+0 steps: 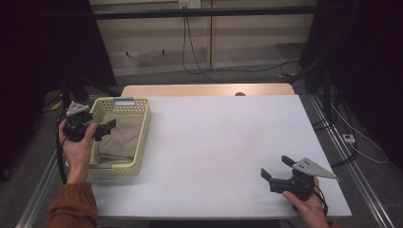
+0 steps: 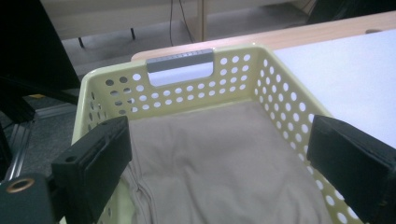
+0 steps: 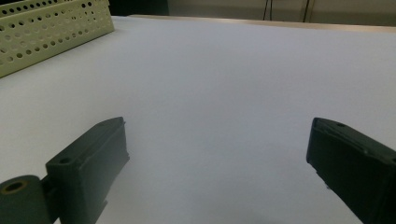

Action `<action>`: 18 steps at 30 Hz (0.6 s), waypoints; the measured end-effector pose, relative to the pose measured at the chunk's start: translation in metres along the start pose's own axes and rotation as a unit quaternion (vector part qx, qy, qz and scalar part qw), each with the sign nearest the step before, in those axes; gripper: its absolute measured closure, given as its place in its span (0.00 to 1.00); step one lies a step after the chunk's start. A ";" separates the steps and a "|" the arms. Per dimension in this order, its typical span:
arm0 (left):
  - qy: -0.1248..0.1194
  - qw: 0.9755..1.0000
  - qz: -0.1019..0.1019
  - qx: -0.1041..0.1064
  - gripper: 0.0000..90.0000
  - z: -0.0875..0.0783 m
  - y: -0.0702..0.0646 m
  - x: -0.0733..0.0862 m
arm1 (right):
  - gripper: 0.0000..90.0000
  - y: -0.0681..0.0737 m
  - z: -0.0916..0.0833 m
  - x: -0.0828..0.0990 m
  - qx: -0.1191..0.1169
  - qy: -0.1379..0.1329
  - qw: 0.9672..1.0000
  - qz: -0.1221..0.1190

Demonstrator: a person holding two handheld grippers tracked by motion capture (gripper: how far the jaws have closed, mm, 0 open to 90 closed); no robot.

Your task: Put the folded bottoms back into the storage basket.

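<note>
Pale yellow perforated plastic basket (image 1: 141,124) at table's left edge holds folded beige cloth (image 2: 224,158). Left gripper (image 1: 105,127) hovers over it, jaws apart; drop straight, pinch a fold. Right gripper (image 1: 278,167) idle, jaws apart, near-right corner.

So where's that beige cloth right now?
The beige cloth lies folded inside the pale yellow basket at the table's left edge in the high view, just below the open left gripper.

Left tongs (image 1: 108,127), right tongs (image 1: 275,167): both agape.
</note>
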State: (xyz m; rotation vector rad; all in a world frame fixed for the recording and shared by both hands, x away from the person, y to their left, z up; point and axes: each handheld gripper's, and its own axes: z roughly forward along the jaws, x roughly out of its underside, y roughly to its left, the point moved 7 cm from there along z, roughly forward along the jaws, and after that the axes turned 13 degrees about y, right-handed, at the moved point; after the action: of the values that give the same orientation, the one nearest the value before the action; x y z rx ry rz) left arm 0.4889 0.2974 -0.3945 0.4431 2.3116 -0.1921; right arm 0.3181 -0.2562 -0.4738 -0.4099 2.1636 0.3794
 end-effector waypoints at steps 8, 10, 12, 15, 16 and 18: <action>-0.010 1.000 -0.008 0.006 0.08 -0.012 0.001 0.007 | 0.05 0.000 0.001 0.000 0.001 0.000 1.000 -0.001; -0.005 1.000 0.000 -0.002 0.08 -0.016 -0.003 0.008 | 0.05 0.000 0.001 0.000 0.001 0.001 1.000 -0.001; -0.008 1.000 0.018 0.002 0.08 -0.019 -0.010 0.009 | 0.05 0.000 0.001 0.000 0.003 0.002 1.000 -0.001; -0.014 1.000 0.022 0.010 0.08 -0.023 -0.017 0.010 | 0.05 0.000 0.001 0.000 0.003 0.002 1.000 0.000; -0.017 1.000 0.023 0.012 0.08 -0.025 -0.018 0.010 | 0.05 0.000 0.001 0.000 0.003 0.002 1.000 -0.001; -0.017 1.000 0.015 0.019 0.08 -0.027 -0.019 0.011 | 0.05 0.001 0.001 0.000 0.002 0.002 1.000 -0.002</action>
State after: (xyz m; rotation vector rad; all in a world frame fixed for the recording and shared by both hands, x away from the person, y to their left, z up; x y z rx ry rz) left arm 0.4564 0.2901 -0.3834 0.4897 2.2702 -0.2282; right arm 0.3185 -0.2552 -0.4744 -0.4120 2.1678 0.3725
